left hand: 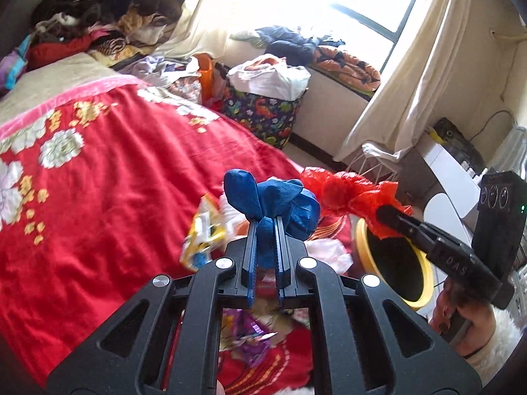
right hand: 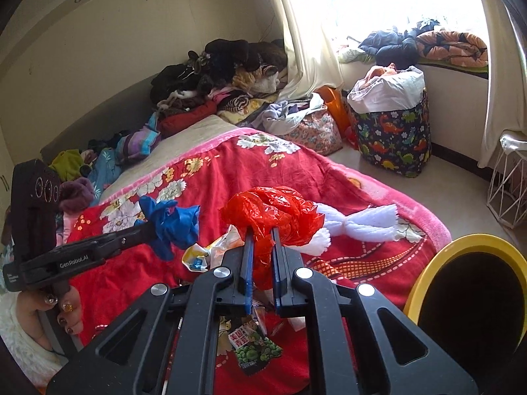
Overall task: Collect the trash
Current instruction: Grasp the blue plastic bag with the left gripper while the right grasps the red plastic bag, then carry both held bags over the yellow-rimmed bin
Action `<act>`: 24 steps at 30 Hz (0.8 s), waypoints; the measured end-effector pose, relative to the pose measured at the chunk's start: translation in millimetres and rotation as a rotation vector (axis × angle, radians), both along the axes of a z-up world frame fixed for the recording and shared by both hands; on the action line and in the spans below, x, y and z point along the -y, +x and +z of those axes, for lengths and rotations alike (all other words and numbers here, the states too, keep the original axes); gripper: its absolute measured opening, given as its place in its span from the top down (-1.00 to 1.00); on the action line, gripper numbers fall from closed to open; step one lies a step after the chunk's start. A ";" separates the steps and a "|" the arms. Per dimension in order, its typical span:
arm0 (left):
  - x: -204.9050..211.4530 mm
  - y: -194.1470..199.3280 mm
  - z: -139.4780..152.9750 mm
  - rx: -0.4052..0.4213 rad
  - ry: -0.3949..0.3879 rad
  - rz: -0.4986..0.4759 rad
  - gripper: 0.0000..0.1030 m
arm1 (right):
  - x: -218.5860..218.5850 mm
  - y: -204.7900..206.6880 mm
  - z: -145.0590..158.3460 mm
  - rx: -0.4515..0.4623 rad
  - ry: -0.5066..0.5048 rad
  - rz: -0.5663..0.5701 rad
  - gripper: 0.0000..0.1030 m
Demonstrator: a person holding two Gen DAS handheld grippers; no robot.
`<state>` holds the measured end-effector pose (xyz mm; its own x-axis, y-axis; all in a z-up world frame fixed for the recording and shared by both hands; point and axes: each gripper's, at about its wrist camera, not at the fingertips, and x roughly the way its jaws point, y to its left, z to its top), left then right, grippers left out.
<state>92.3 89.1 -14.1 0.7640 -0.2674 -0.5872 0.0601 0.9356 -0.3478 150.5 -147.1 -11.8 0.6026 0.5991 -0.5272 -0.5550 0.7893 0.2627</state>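
My left tongs clamp a blue glove — my right tongs clamp a red bag. Both hang above the bed, beside the yellow bin.

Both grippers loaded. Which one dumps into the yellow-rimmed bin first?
Right. The right gripper, shut on the crumpled red plastic bag, sits nearest the yellow-rimmed bin; the left gripper's blue glove is farther.

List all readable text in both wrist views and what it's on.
"GenRobot.AI": side of the left gripper, right wrist view.
"DAS": partial letters on the body of the right gripper, left wrist view; the rest is cut off.
"美国青豆": green snack packet on the red blanket; its smaller print is too small to read.
Yellow wrapper: print blurred, unreadable.
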 end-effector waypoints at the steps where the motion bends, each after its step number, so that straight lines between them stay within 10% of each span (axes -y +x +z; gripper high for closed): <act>1: 3.8 1.2 2.5 0.008 0.003 -0.005 0.91 | 3.0 -0.8 1.2 0.002 0.005 -0.006 0.83; 24: 63.2 15.7 23.9 0.069 0.028 -0.090 0.91 | 60.0 -11.8 12.5 0.025 0.072 -0.127 0.83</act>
<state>108.0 25.9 9.8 0.7763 -0.3208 -0.5427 0.1673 0.9348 -0.3134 138.7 -207.1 0.7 0.6882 0.5529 -0.4698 -0.4591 0.8332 0.3082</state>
